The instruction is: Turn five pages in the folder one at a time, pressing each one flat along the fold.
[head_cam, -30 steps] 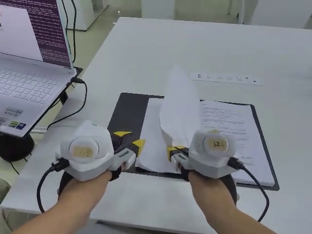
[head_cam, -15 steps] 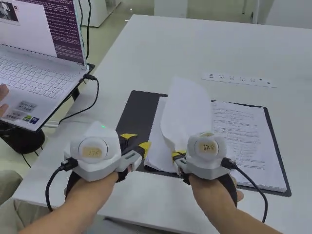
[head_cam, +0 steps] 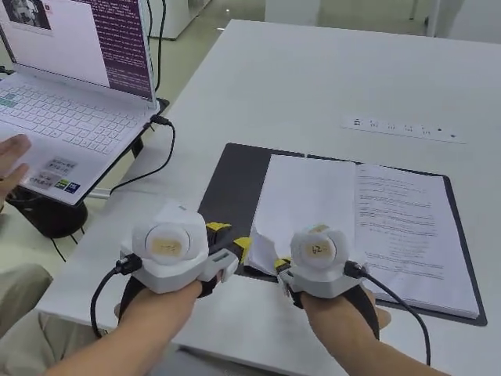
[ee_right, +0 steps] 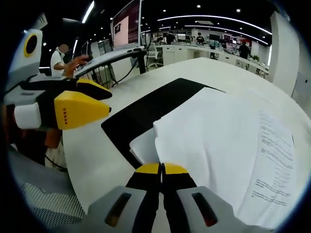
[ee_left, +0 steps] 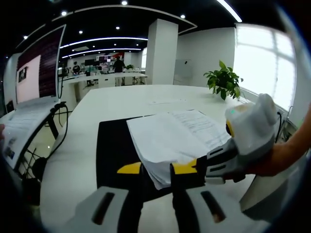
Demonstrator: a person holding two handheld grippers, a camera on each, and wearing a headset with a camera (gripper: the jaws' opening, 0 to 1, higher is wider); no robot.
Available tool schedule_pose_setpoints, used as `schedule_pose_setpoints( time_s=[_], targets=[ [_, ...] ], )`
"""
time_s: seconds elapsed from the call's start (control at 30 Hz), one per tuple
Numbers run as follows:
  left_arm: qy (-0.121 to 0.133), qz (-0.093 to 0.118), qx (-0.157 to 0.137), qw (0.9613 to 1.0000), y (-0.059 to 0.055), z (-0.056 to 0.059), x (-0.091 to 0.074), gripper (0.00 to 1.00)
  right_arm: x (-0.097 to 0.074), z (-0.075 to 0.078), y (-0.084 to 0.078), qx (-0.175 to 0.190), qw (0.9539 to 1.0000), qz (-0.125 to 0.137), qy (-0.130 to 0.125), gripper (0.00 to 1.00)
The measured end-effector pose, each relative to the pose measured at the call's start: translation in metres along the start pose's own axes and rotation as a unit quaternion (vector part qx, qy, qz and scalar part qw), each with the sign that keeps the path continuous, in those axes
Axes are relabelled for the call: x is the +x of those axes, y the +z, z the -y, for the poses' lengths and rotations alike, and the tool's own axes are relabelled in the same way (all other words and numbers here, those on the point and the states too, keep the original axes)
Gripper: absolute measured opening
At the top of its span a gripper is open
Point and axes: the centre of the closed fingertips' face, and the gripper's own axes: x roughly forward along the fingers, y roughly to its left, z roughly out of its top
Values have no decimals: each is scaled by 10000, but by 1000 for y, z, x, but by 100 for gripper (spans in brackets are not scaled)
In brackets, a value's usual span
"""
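Observation:
An open folder with a black cover [head_cam: 227, 184] lies on the white table, printed pages [head_cam: 407, 235] on its right half. A turned page [head_cam: 307, 202] now lies over to the left, nearly flat on the left stack. My right gripper [head_cam: 279, 266] is shut on this page's near corner, and in the right gripper view its yellow tips [ee_right: 161, 169] meet at the page [ee_right: 214, 141] edge. My left gripper [head_cam: 232, 237] stands open just left of it at the folder's near edge. In the left gripper view its tips [ee_left: 156, 168] are apart, one over the page [ee_left: 167, 141] corner.
An open laptop [head_cam: 70, 117] on a dark stand [head_cam: 47, 215] sits at the left, with a black cable [head_cam: 156, 153] running toward the folder. A hand [head_cam: 12, 160] rests by the laptop. A white power strip [head_cam: 403, 129] lies beyond the folder.
The page that my right gripper held upright has swung down to the left and now lies nearly flat. The left gripper has stayed beside it. The head camera has shifted.

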Motion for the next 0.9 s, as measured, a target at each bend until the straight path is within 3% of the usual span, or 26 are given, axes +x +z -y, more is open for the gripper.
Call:
schedule_pose_setpoints(
  time_s=[0.2, 0.57, 0.73, 0.9],
  targets=[
    [-7, -110, 12, 9999, -5, 0, 13, 20, 6, 1, -7, 190, 9998, -16, 90, 0],
    [-256, -302, 208, 9990, -10, 21, 44, 20, -7, -7, -5, 416, 9977, 384, 382, 4],
    [-281, -560, 235, 9978, -26, 26, 63, 20, -21, -7, -5, 510, 9959, 572, 481, 1],
    [-161, -788, 122, 9967, -45, 21, 73, 20, -35, 4, -3, 698, 9936, 779, 432, 1]
  ],
)
